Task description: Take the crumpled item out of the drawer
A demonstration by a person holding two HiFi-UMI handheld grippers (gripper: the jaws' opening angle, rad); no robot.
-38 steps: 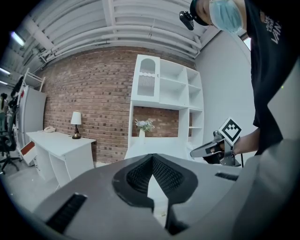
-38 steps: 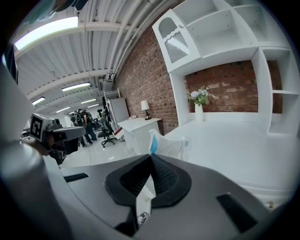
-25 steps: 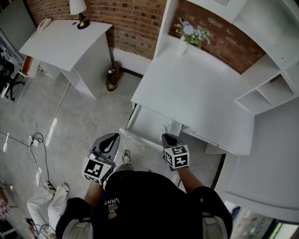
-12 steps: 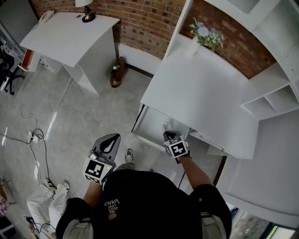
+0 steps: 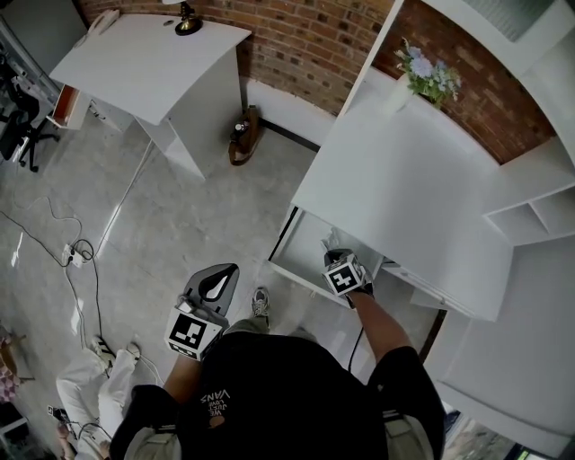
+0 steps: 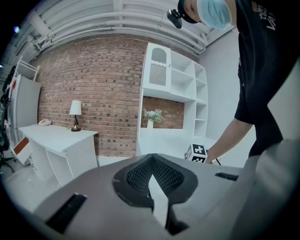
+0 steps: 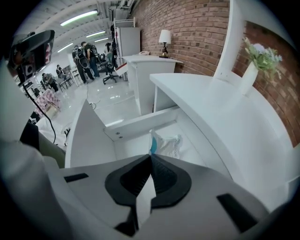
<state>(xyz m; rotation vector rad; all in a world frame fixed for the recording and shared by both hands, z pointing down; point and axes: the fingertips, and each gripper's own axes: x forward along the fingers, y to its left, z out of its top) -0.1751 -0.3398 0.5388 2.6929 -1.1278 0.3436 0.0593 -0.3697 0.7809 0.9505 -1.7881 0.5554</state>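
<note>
The white drawer [image 5: 301,254] under the white desk [image 5: 404,180] stands pulled out. A crumpled white item with a blue patch [image 7: 167,143] lies inside it near the back, seen small in the head view as the crumpled item [image 5: 333,240]. My right gripper [image 7: 151,156] is shut with nothing in it, and its tips hang over the drawer just short of the item. In the head view the right gripper [image 5: 339,260] reaches over the drawer's front. My left gripper [image 5: 221,277] is shut and empty, held low to the left over the floor, away from the drawer.
A vase of flowers [image 5: 422,76] stands at the back of the desk, with white shelves [image 5: 539,211] to the right. A second white desk [image 5: 148,54] with a lamp [image 5: 187,18] is at far left. Cables [image 5: 67,260] lie on the grey floor.
My right gripper has moved forward over the open drawer, closer to the crumpled item. The left gripper has stayed about where it was.
</note>
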